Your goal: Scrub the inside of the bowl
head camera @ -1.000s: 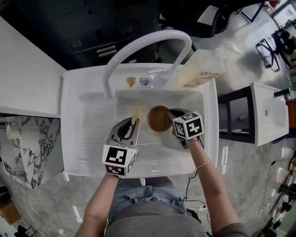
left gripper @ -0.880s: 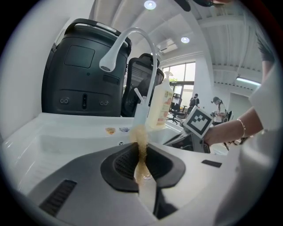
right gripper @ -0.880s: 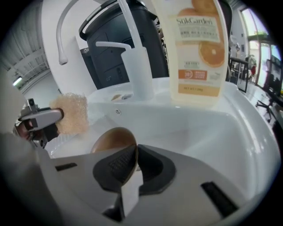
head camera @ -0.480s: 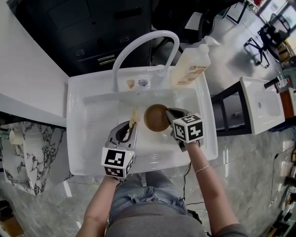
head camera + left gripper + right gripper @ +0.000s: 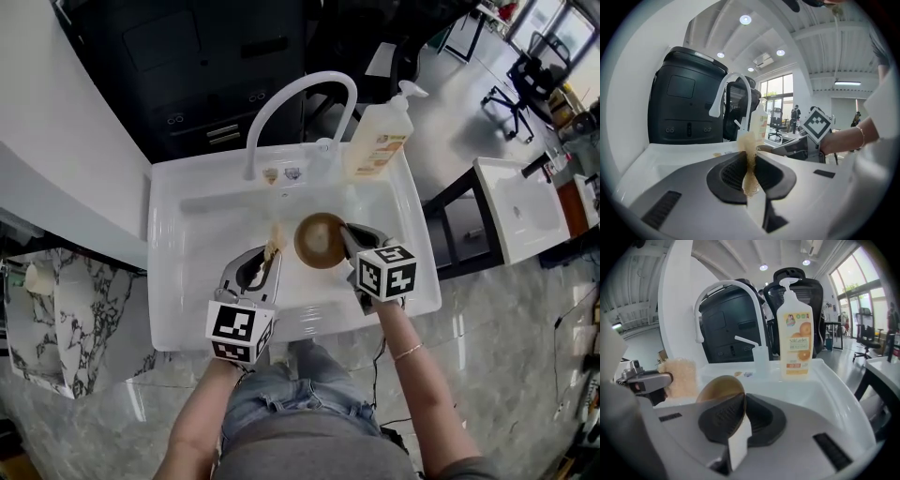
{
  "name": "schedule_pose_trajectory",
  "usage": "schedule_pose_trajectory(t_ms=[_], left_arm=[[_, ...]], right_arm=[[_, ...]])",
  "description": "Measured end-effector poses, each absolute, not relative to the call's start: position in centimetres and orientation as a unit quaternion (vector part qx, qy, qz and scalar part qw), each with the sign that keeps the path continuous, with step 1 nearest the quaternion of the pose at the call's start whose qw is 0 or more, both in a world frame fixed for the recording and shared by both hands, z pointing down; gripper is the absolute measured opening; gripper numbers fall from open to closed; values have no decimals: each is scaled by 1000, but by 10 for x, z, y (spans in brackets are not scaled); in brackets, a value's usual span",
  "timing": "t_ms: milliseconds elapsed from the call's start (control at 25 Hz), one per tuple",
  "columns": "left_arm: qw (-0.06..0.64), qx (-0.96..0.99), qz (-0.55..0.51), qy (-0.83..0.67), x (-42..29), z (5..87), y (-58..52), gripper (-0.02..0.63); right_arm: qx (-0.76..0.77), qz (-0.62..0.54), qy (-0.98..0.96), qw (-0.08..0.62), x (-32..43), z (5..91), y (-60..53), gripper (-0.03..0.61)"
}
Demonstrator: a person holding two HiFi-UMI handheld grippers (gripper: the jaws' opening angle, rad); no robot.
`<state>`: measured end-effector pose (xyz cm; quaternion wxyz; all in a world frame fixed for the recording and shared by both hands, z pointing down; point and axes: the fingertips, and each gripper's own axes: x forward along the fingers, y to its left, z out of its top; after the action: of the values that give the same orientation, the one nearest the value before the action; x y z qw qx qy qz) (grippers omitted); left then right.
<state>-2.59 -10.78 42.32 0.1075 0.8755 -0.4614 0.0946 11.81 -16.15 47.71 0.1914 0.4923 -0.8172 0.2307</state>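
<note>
Grey floor (image 5: 497, 347), white sink (image 5: 187, 272), brown bowl (image 5: 319, 240)

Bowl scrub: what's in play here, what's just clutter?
In play: bowl, held by right gripper; sponge, held by left gripper; sink.
Lying about: soap bottle, faucet, office chair.

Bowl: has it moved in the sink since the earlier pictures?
No. The bowl keeps its place near the tap, held in the right gripper; only the view shifted.
</note>
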Motion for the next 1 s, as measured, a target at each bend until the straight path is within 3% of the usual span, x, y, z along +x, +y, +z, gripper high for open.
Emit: schedule_pose_trajectory(t_ms=[520,1000], left_arm=[[52,910,59,-406,-5,371,-83,44],[-21,907,182,-378,22,399,-90,44]], right_arm=[[532,190,-813,142,102,445,-135,25],[558,128,-805,156,87,427,-128,25]])
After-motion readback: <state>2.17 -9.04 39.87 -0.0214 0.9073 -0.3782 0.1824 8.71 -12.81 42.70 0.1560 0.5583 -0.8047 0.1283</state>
